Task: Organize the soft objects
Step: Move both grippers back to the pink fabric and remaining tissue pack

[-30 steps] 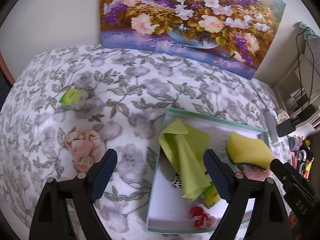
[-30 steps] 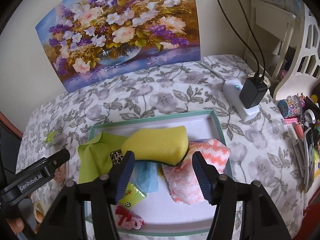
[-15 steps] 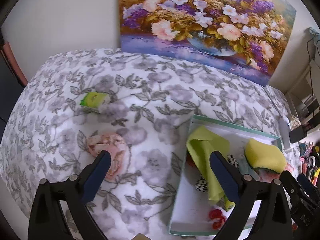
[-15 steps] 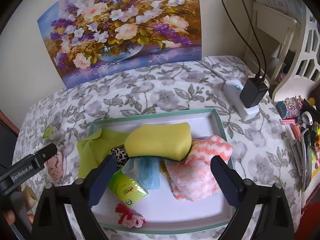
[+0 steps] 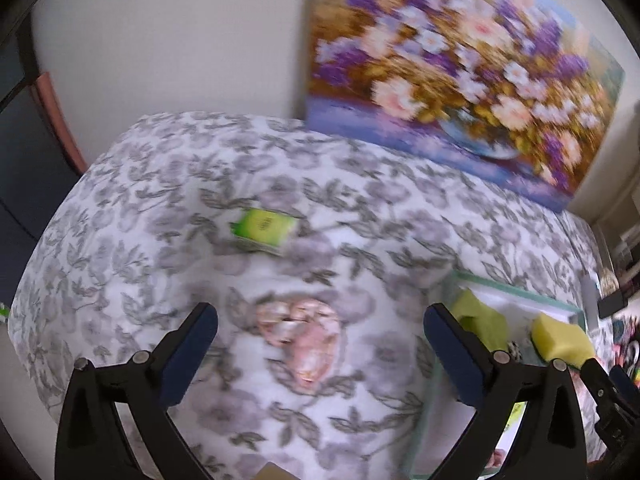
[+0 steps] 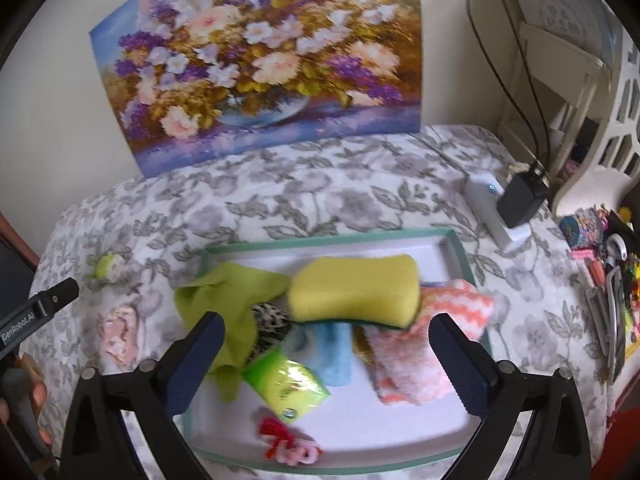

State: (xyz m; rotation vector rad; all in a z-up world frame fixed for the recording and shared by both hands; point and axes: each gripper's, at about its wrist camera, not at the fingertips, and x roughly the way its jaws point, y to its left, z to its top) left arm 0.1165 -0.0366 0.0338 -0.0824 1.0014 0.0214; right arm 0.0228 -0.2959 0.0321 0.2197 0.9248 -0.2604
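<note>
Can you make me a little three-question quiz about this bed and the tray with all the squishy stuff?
1. True or false: the yellow sponge lies inside the tray.
2. Which soft thing lies on the bedspread between the fingers of the left claw? A) pink scrunchie B) blue cloth C) green cloth
3. Fill in: both claws, left and right, are ____.

Key: 1 true; 2 A; 3 open, holding nothing.

2 downward wrist views, shared green-rimmed tray (image 5: 516, 286) (image 6: 320, 240)
</note>
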